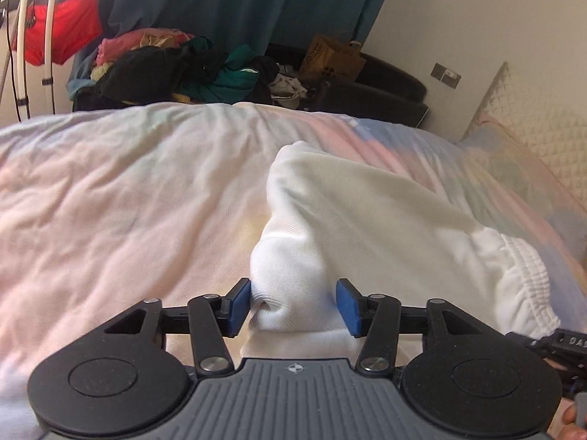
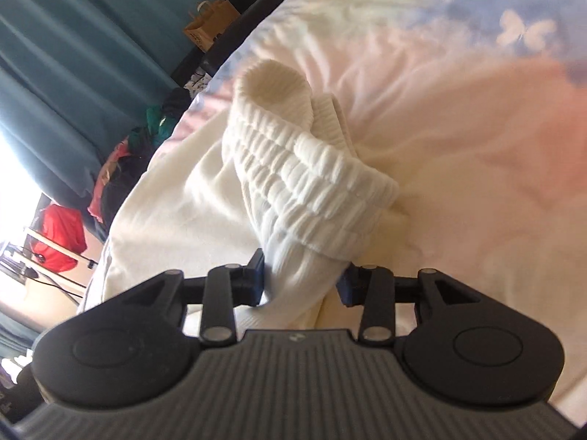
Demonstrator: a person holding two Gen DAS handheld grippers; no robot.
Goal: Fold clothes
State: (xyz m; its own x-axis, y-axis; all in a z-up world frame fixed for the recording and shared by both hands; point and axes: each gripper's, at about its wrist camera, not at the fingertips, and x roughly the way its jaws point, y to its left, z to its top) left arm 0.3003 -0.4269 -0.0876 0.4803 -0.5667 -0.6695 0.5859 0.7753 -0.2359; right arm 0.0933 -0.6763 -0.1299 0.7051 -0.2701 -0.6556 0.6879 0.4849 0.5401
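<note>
A white garment with an elastic ribbed waistband lies on the bed. In the left wrist view the garment stretches away from my left gripper, whose blue pads stand apart with a bunched fold of the white cloth between them. In the right wrist view my right gripper has the gathered waistband between its blue pads, which also stand apart around the cloth. The waistband also shows at the right of the left wrist view.
The bed has a pastel duvet with a butterfly print. A pile of clothes and a brown paper bag sit beyond the far edge, before teal curtains. A pillow lies right. A red garment hangs left.
</note>
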